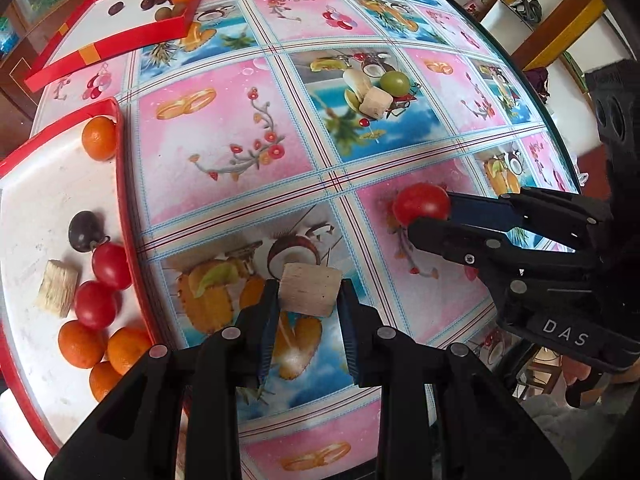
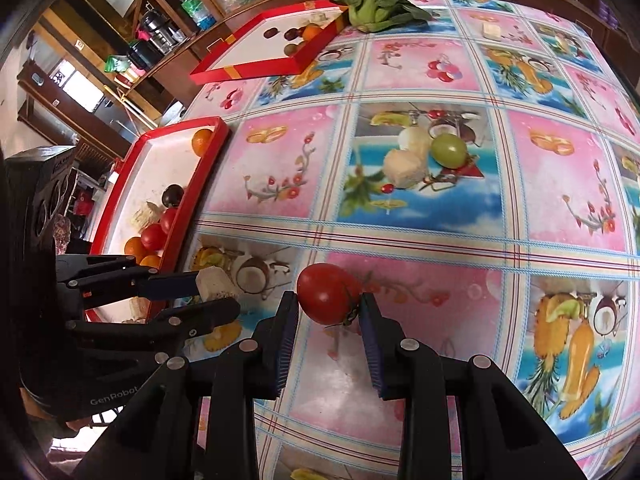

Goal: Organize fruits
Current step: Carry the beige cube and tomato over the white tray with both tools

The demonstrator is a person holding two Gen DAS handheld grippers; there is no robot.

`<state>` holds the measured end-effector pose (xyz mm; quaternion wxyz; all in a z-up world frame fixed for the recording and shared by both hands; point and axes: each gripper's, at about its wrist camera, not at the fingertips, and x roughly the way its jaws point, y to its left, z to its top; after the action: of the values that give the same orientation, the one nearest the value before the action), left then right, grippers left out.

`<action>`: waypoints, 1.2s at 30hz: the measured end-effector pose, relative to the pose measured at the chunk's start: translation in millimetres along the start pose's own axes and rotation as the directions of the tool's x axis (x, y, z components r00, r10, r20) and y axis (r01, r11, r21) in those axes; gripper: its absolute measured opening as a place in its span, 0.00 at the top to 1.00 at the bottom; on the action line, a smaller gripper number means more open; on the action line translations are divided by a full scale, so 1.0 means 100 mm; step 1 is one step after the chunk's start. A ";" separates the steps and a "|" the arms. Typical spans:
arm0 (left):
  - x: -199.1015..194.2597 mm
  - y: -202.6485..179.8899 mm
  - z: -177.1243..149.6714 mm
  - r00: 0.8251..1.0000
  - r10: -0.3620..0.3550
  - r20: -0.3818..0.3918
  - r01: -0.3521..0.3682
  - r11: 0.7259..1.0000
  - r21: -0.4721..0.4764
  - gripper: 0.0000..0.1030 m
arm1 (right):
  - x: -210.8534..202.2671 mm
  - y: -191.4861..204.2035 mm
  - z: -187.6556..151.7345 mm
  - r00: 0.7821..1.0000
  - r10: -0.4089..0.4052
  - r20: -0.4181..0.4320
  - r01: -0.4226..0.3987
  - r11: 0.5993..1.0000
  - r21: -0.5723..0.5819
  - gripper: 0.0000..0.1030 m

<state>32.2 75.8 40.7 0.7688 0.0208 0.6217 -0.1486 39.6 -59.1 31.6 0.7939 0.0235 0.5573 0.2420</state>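
My left gripper (image 1: 309,295) is shut on a pale sugarcane piece (image 1: 310,289) above the table, just right of the near red tray (image 1: 132,236). It also shows in the right wrist view (image 2: 214,290). My right gripper (image 2: 329,306) is shut on a red tomato (image 2: 328,298), seen too in the left wrist view (image 1: 422,204). The near tray holds oranges (image 1: 99,138), tomatoes (image 1: 110,266), a dark passion fruit (image 1: 85,230) and a sugarcane piece (image 1: 57,288).
A second red tray (image 1: 120,44) at the far left holds dark fruits and an orange. A green grape (image 1: 395,82) and pale pieces (image 1: 374,100) lie mid-table. A leafy vegetable (image 2: 370,4) lies at the far edge. The table's edge runs along the right.
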 end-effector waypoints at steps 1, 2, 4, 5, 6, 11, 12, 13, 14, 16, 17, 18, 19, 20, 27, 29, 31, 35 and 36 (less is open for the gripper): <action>-0.01 0.01 -0.01 1.000 0.000 0.002 0.000 1.000 -0.001 0.75 | 0.00 0.02 0.01 1.000 0.001 0.001 -0.001 1.000 -0.003 0.69; -0.02 0.02 -0.02 1.000 -0.001 0.004 0.001 1.000 -0.002 0.75 | 0.00 0.04 0.01 1.000 0.002 0.001 -0.002 1.000 -0.006 0.69; -0.04 0.02 -0.03 1.000 0.001 0.007 -0.001 1.000 -0.003 0.75 | 0.01 0.07 0.02 1.000 0.004 0.001 -0.004 1.000 -0.012 0.69; -0.05 0.03 -0.05 1.000 0.002 0.008 -0.002 1.000 -0.003 0.75 | 0.01 0.09 0.02 1.000 0.005 0.001 -0.005 1.000 -0.015 0.69; -0.05 0.03 -0.06 1.000 0.003 0.009 -0.003 1.000 -0.003 0.75 | 0.01 0.11 0.02 1.000 0.006 0.000 -0.006 1.000 -0.018 0.69; -0.10 0.08 -0.11 1.000 0.005 0.015 -0.005 1.000 -0.007 0.75 | 0.03 0.19 0.01 1.000 0.013 -0.004 -0.013 0.999 -0.031 0.69; -0.10 0.08 -0.12 1.000 0.005 0.015 -0.005 1.000 -0.008 0.75 | 0.03 0.20 0.02 1.000 0.014 -0.006 -0.014 0.999 -0.034 0.69; -0.11 0.10 -0.13 1.000 0.005 0.016 -0.005 1.000 -0.010 0.75 | 0.03 0.23 0.02 1.000 0.015 -0.007 -0.016 0.999 -0.037 0.69; -0.12 0.12 -0.14 1.000 0.006 0.018 -0.006 1.000 -0.012 0.75 | 0.04 0.25 0.02 1.000 0.016 -0.008 -0.017 0.999 -0.039 0.69; -0.15 0.14 -0.15 1.000 0.007 0.019 -0.007 1.000 -0.016 0.75 | 0.05 0.28 0.02 1.000 0.018 -0.009 -0.019 0.999 -0.044 0.69; -0.16 0.16 -0.16 1.000 0.008 0.020 -0.008 1.000 -0.018 0.75 | 0.05 0.30 0.02 1.000 0.019 -0.010 -0.020 0.999 -0.046 0.69; -0.17 0.18 -0.17 1.000 0.009 0.022 -0.009 1.000 -0.020 0.75 | 0.06 0.31 0.03 1.000 0.021 -0.011 -0.021 0.999 -0.047 0.69; -0.18 0.20 -0.18 1.000 0.010 0.023 -0.009 1.000 -0.022 0.75 | 0.06 0.33 0.03 1.000 0.022 -0.012 -0.023 0.999 -0.050 0.69; -0.19 0.21 -0.19 1.000 0.011 0.024 -0.011 1.000 -0.024 0.75 | 0.07 0.35 0.03 1.000 0.023 -0.013 -0.024 0.998 -0.052 0.69; -0.29 0.38 -0.25 0.999 0.018 0.040 -0.016 0.999 -0.045 0.74 | 0.09 0.49 0.06 0.999 0.035 -0.016 -0.036 0.997 -0.070 0.69; -0.32 0.43 -0.27 0.999 0.019 0.043 -0.016 0.998 -0.053 0.74 | 0.10 0.55 0.08 0.999 0.039 -0.019 -0.041 0.996 -0.078 0.69; -0.35 0.51 -0.29 0.999 0.017 0.043 -0.014 0.998 -0.065 0.74 | 0.11 0.60 0.10 0.999 0.042 -0.020 -0.044 0.995 -0.087 0.69; -0.44 0.71 -0.35 0.999 0.007 0.041 -0.003 0.995 -0.095 0.74 | 0.13 0.72 0.12 0.998 0.049 -0.025 -0.051 0.993 -0.108 0.69; -0.46 0.75 -0.36 0.999 0.009 0.042 -0.005 0.995 -0.099 0.74 | 0.13 0.75 0.13 0.998 0.050 -0.026 -0.052 0.992 -0.113 0.69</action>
<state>8.2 164.4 64.9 0.7825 -0.0185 0.6116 -0.1152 27.6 15.4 47.8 0.7810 -0.0104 0.5509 0.2939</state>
